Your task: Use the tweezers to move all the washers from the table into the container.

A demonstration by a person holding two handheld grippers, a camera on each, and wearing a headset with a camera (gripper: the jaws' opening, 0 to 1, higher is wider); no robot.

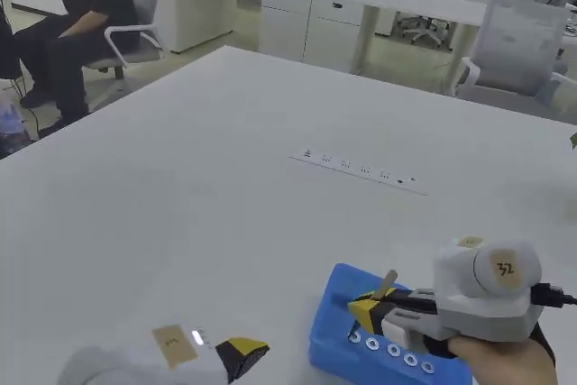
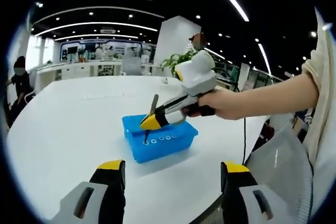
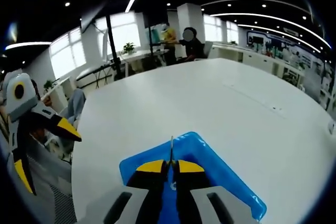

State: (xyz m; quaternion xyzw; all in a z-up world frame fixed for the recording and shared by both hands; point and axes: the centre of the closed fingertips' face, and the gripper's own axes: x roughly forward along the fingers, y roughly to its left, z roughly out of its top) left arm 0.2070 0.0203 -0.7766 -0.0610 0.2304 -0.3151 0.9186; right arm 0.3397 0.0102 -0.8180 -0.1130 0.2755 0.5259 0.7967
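A blue container (image 1: 338, 313) stands near the front edge of the white table. Several white washers (image 1: 392, 349) lie in a row inside it, also seen in the left gripper view (image 2: 161, 139). My right gripper (image 1: 361, 308), held in a hand, is shut on the tweezers (image 1: 386, 284). Their thin tips point down into the container (image 3: 215, 171) close to the washers, and the tweezers (image 3: 171, 148) stick out between the closed jaws of my right gripper (image 3: 170, 166). My left gripper (image 2: 170, 182) hovers to the left of the container (image 2: 157, 145) with its jaws wide apart and holds nothing.
A flush socket strip (image 1: 361, 170) runs across the middle of the table (image 1: 180, 187). A person sits on a chair (image 1: 135, 38) beyond the far left corner. Desks and office chairs stand behind the table.
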